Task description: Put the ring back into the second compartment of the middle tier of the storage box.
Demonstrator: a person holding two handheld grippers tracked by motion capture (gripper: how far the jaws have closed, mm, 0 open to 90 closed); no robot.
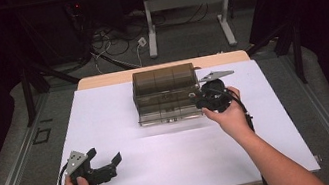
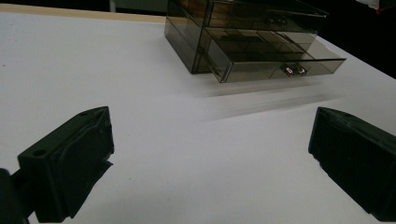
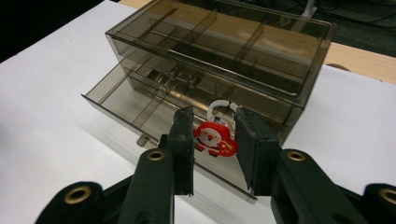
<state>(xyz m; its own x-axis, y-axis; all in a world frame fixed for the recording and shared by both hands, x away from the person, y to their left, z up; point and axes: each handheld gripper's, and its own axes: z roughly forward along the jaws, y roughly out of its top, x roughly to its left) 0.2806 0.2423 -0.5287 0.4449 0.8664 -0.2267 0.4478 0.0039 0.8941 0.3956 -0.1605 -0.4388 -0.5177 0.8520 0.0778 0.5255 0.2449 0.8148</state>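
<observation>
Right gripper (image 3: pixel 214 144) clamped on Santa charm (image 3: pixel 215 139) above open lower drawer (image 3: pixel 140 109); left gripper (image 2: pixel 210 154) at 7 o'clock, jaws apart.

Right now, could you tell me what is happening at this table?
A person works with a gripper in each hand. The right gripper is shut on a small red Santa charm with a white loop, held just above the open lower drawer of a smoky transparent drawer box. The upper drawer is closed. The left gripper is open and sits near the table's front-left corner, holding nothing.
</observation>
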